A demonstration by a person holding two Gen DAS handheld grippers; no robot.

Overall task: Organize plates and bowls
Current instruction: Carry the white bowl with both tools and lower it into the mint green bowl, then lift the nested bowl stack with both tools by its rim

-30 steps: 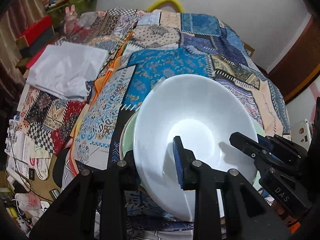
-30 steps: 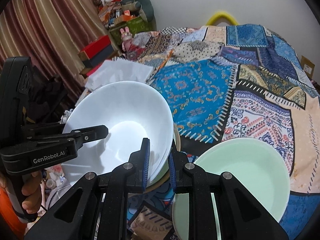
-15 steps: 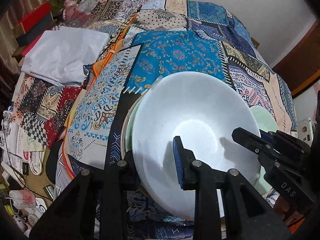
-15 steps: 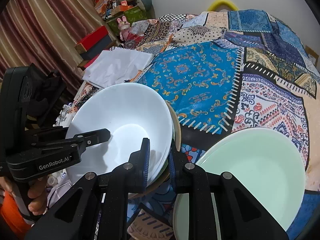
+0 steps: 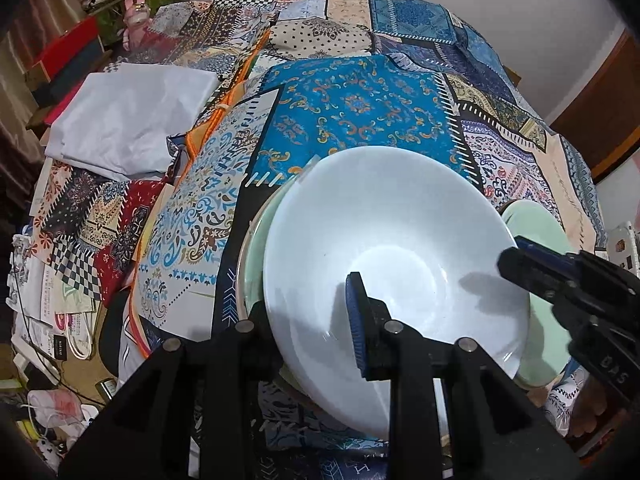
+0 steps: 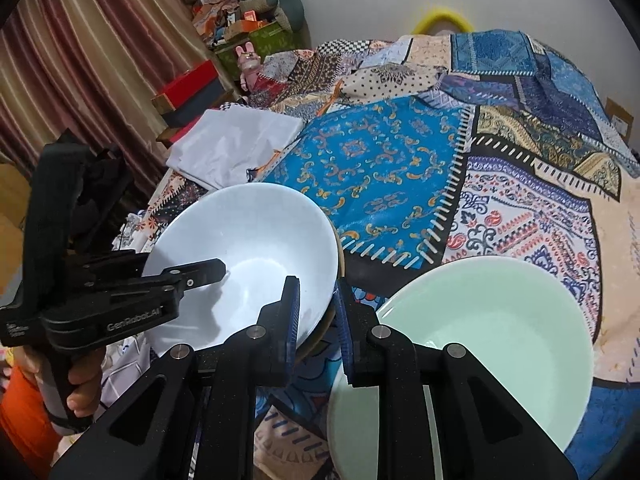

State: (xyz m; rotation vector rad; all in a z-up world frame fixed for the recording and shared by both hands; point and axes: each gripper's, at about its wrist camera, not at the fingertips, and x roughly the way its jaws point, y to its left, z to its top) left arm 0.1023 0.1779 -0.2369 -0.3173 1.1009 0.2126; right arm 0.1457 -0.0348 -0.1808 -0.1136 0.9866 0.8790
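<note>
Patchwork cloth (image 5: 352,120) covers the bed in the left wrist view, with a folded white sheet (image 5: 128,120) at its far left. A white bowl (image 5: 392,248) sits tilted on a stack of green dishes (image 5: 254,256), not flat in it. The left gripper (image 5: 308,320) pinches the bowl's near rim, one finger inside the bowl and one outside. The right gripper (image 5: 516,256) comes in from the right and bites the rim on that side.

In the right wrist view, the right gripper (image 6: 318,312) is closed on the white bowl's (image 6: 248,240) edge. The left gripper (image 6: 216,270) reaches in from the left. A big green bowl (image 6: 500,320) waits close by on the right.

To do this step well, I think both hands should lower the bowl together until it sits flat, then let go slowly.
</note>
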